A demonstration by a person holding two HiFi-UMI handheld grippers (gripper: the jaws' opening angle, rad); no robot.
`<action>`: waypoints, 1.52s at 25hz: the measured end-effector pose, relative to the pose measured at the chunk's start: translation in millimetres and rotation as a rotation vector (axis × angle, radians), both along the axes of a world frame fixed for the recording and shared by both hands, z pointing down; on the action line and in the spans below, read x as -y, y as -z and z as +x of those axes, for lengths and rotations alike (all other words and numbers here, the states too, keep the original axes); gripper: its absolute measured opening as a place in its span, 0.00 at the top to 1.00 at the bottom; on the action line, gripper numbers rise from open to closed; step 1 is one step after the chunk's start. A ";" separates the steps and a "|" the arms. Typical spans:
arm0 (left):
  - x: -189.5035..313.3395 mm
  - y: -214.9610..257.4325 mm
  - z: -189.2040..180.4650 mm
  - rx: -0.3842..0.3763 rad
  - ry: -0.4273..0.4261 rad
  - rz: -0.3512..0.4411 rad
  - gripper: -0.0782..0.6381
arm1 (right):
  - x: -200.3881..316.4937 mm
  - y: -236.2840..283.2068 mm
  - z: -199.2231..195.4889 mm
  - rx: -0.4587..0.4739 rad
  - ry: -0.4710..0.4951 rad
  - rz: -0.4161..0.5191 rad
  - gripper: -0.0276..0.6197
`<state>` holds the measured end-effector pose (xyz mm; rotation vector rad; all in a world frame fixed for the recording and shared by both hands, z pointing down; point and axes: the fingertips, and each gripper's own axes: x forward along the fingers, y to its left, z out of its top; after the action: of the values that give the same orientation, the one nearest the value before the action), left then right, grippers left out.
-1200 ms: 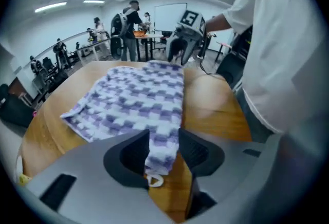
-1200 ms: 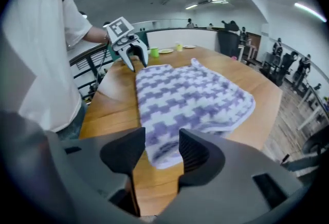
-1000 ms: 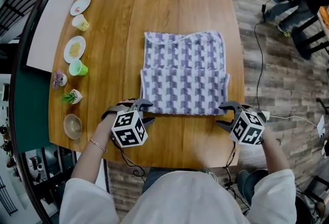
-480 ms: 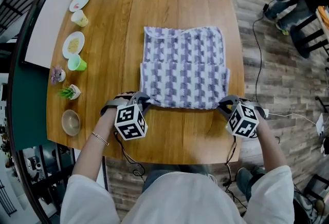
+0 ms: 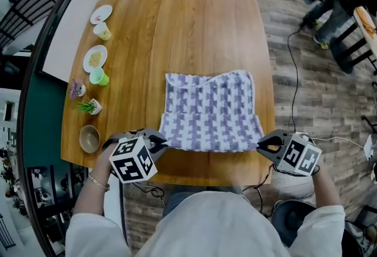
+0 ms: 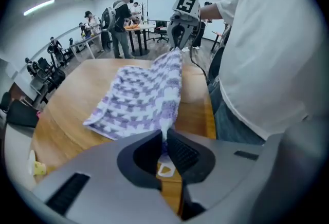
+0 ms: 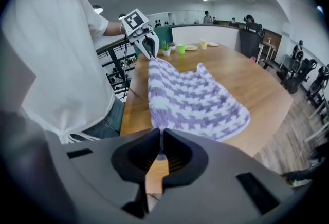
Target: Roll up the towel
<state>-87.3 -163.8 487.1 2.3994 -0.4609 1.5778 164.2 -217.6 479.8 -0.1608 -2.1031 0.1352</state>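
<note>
Towel in a purple-and-white check is seen on the near half of a round-cornered wooden table, folded so that a doubled band runs across the part nearest the person. Its near edge is held up off the wood, stretched between the two grippers, while its far part is left lying on the tabletop.

The near left corner is pinched by the left gripper. In the left gripper view its jaws are clenched on a thin fold of the cloth, which is drawn taut from the pads toward the other gripper.

The near right corner is pinched by the right gripper. In the right gripper view its jaws are pressed together on the tip of the fabric, and the left gripper is seen at the far end of the raised edge, with the person's white shirt beside it.

Both grippers are pointed steeply down at the table's near rim, just beside the person's body.

Along the table's left edge, well apart from the towel, a row of things is set out: a small plate, a pale yellow cup, a plate with food, a green cup, a small potted flower, a small potted green plant and a bowl.
</note>
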 end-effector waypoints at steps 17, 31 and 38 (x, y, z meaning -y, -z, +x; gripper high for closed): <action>134.6 16.5 -34.3 0.052 0.090 0.042 0.85 | 137.2 23.5 -32.0 0.029 -0.128 0.001 0.93; 219.8 -64.4 -50.8 0.055 0.177 0.014 0.83 | 226.8 -65.3 -45.0 -0.060 -0.340 -0.048 0.88; 240.1 -55.0 -66.8 -0.176 0.342 0.001 0.69 | 258.5 -61.4 -26.4 0.048 -0.548 -0.097 0.68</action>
<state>-154.1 -403.8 542.1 2.2820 -0.7854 1.2097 137.8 -476.1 541.2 0.3631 -2.1413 0.5645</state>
